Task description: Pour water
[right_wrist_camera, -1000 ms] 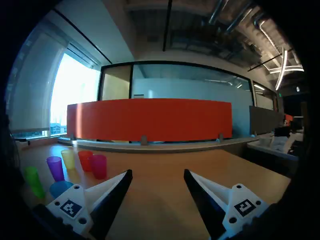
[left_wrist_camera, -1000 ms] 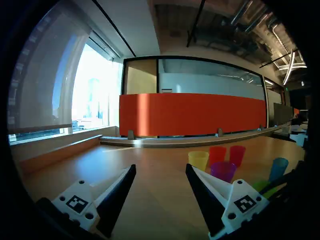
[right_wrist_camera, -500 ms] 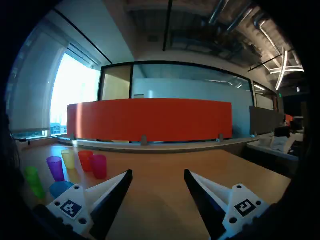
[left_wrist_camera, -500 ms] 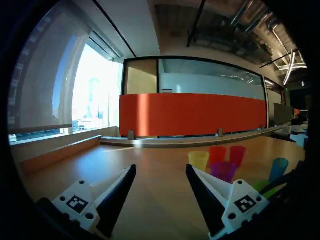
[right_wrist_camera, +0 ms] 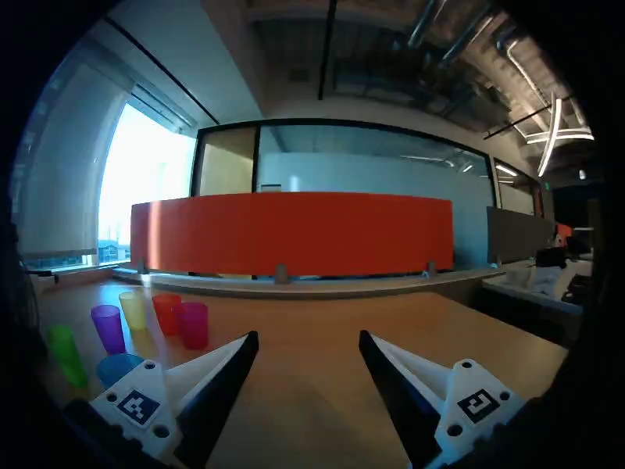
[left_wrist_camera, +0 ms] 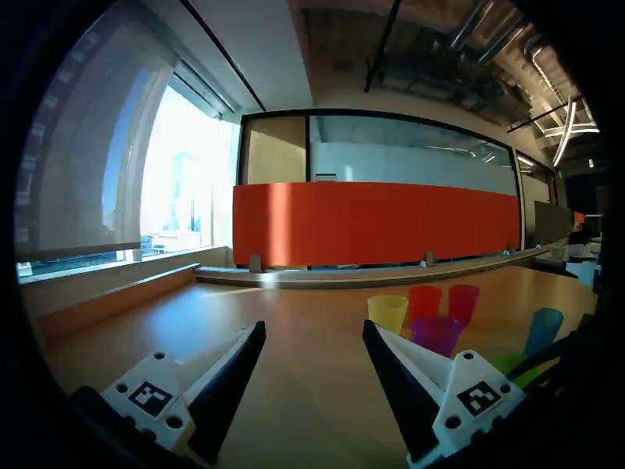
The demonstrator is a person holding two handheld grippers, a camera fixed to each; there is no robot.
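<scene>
1. Cups point(left_wrist_camera: 424, 303): six coloured plastic ones in a loose cluster on the tabletop point(right_wrist_camera: 437, 320). All stand upright, long axis vertical, mouths up.
2. Left claw point(left_wrist_camera: 312, 324): fingers spread wide, nothing between them. The cluster sits in the lower right of the left gripper view, off to the side of the gap and not in line with it.
3. Right claw point(right_wrist_camera: 308, 334): also spread wide and empty. The same cluster lies in the lower left of the right gripper view.
4. So the cups stand between the two claws. Either one would have to swing inward to line a cup up with its gap.
5. Nearest candidates, as a judgement: the purple cup point(left_wrist_camera: 436, 334) just behind the left claw's right-hand finger, and the blue cup point(right_wrist_camera: 117, 367) close beside the right claw's left-hand finger. Which claw is nearer overall, cannot tell.
6. Hard to read:
   - The green cup point(left_wrist_camera: 512, 362) is partly cut off by the finger and by a dark shape at the frame edge that I cannot make out.
   - The purple cup's base is hidden.
   - Which cup holds water cannot be told, as no fill level is readable.
</scene>
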